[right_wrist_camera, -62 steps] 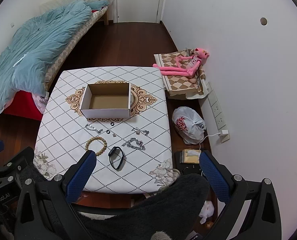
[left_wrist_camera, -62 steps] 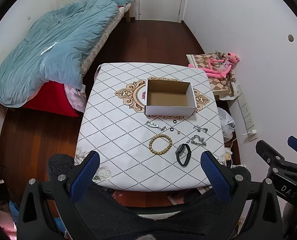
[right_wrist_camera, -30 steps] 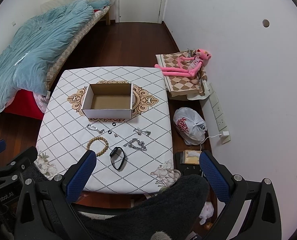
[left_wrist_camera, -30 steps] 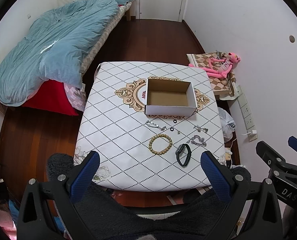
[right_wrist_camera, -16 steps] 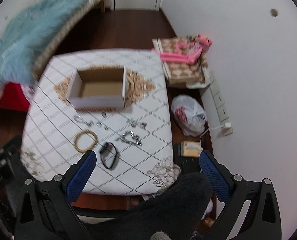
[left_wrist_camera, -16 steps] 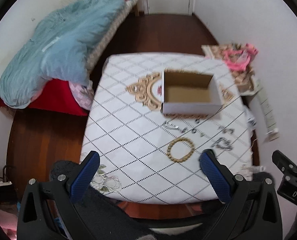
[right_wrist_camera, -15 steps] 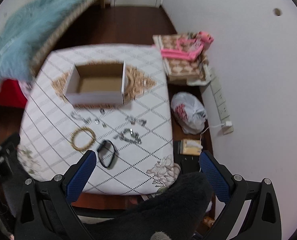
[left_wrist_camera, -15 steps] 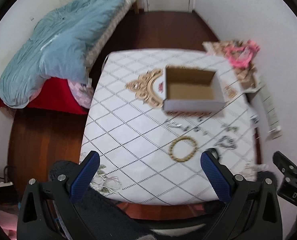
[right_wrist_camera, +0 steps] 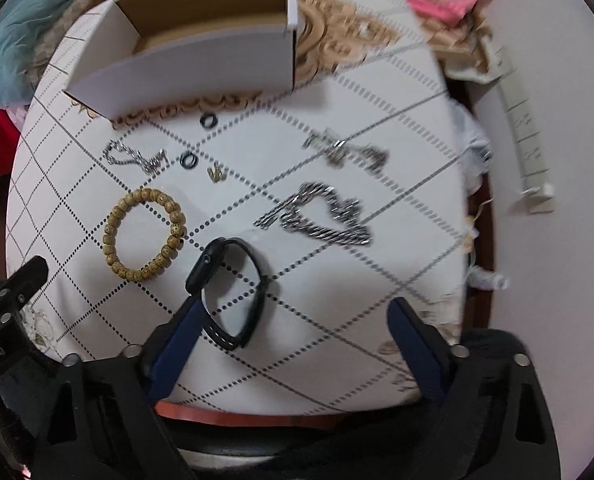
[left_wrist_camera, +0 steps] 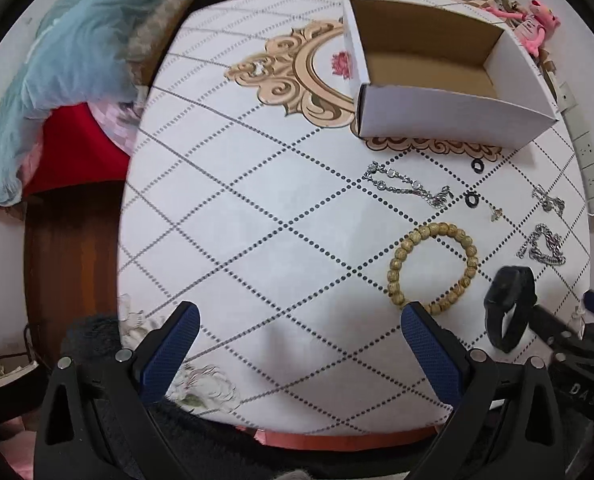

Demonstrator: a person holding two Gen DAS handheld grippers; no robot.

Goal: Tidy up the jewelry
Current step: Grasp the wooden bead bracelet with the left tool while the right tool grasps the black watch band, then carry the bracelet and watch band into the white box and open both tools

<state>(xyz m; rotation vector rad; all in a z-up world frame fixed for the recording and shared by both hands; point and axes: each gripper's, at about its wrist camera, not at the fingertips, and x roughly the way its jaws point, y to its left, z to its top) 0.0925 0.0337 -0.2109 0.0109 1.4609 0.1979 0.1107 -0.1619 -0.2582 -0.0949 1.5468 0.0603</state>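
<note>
The right view is motion-blurred, so the chains [right_wrist_camera: 317, 216] at its centre smear. The left gripper [left_wrist_camera: 297, 344] gapes wide over bare counter [left_wrist_camera: 237, 200], holding nothing. The right gripper [right_wrist_camera: 293, 336] has just been narrowing but holds nothing, the black band [right_wrist_camera: 229, 288] by its left finger. "DAS" shows at the left view's lower right. The bead bracelet [left_wrist_camera: 433, 268] and open box [left_wrist_camera: 437, 68] lie upper right; only the left view shows the box floor.
</note>
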